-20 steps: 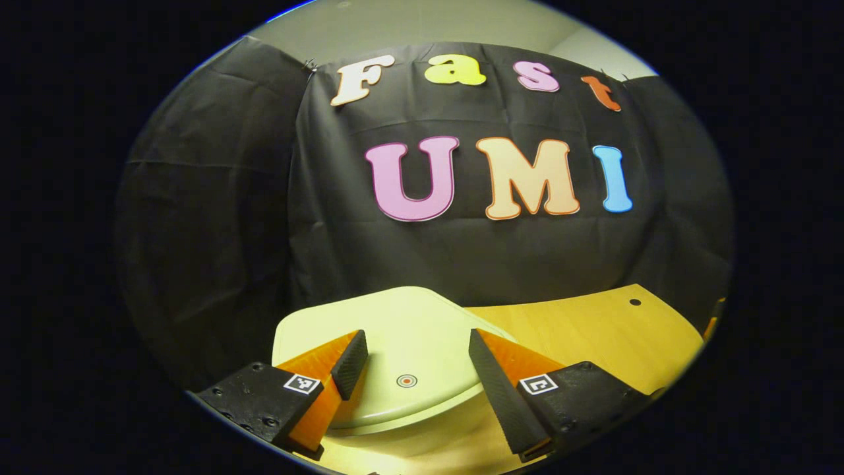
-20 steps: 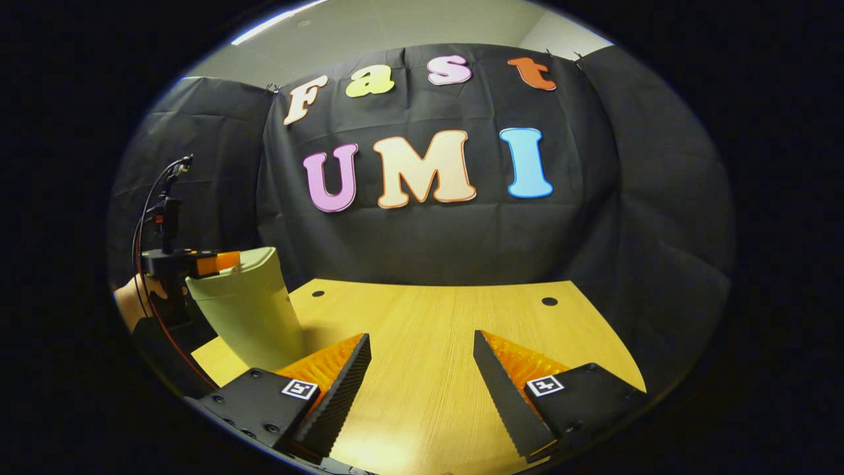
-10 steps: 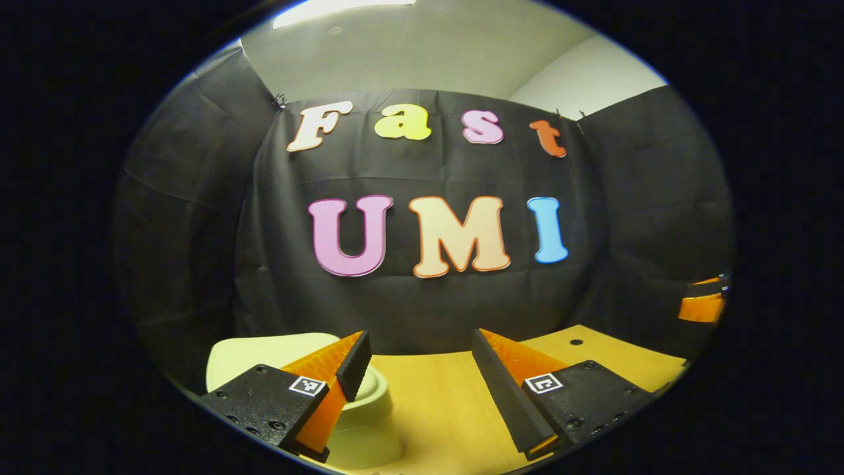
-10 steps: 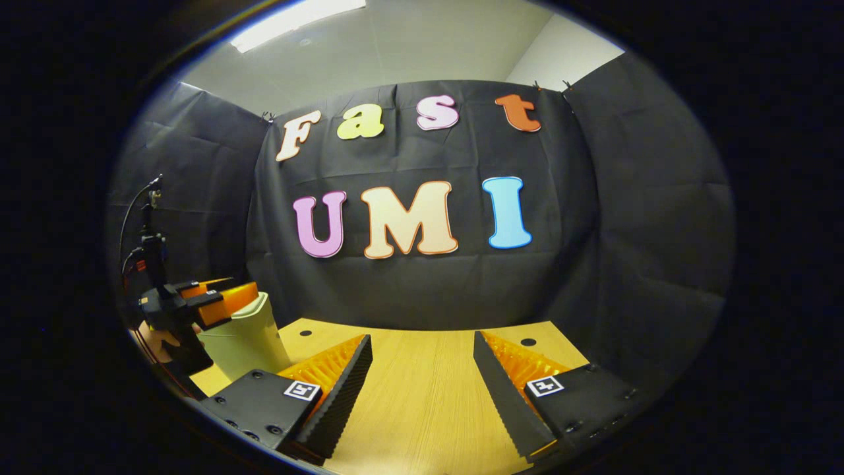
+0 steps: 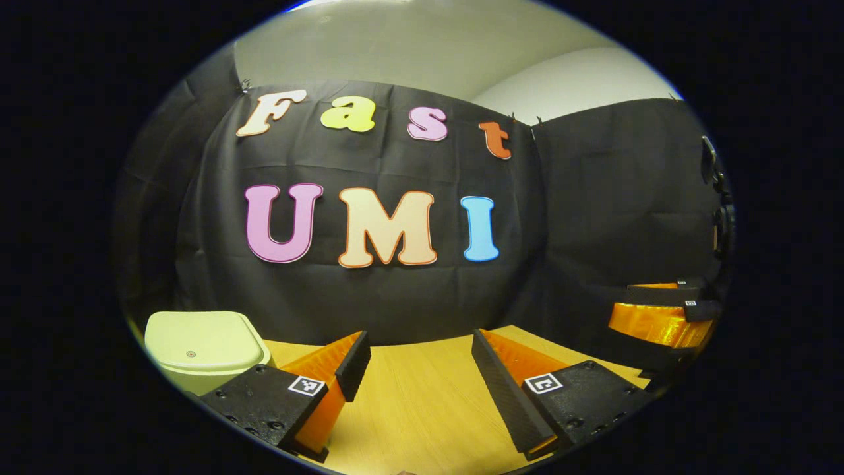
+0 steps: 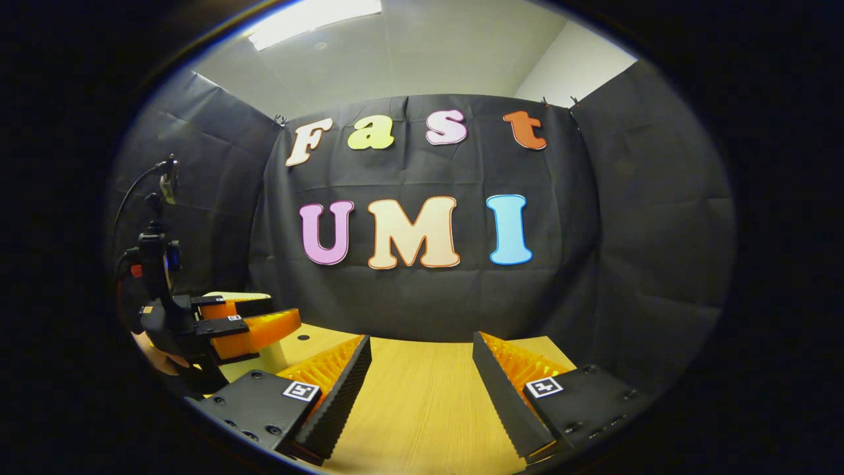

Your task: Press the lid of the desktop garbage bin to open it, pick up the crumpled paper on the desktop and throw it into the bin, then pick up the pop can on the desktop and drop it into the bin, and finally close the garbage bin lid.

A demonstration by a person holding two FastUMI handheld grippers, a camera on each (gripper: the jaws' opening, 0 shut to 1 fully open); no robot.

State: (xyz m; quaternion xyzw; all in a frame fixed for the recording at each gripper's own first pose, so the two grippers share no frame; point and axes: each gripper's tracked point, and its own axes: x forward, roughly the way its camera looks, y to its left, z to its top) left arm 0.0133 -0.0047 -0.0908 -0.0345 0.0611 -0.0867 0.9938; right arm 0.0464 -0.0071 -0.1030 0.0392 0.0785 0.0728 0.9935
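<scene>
Pale green plastic bin (image 5: 198,346) with its lid down sat at the far left, well outside the spread, empty jaws of the left gripper (image 5: 417,369), while the right gripper (image 6: 422,373), likewise agape over bare yellow wooden desktop (image 6: 422,409), seemingly idled, work apparently finished.

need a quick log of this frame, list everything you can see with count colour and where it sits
garbage bin: one, pale yellow-green, lid shut, far left on the table in the left gripper view.
table: one, light wood with small dark holes near its far edge, under both grippers.
ceiling light: one, white, overhead in the right gripper view.
cable: one, dark, rising above the left gripper in the right gripper view.
hand: one, behind the left gripper.
left gripper: one, open, nothing between its fingers, over bare table.
right gripper: one, open, empty, over bare table.
</scene>
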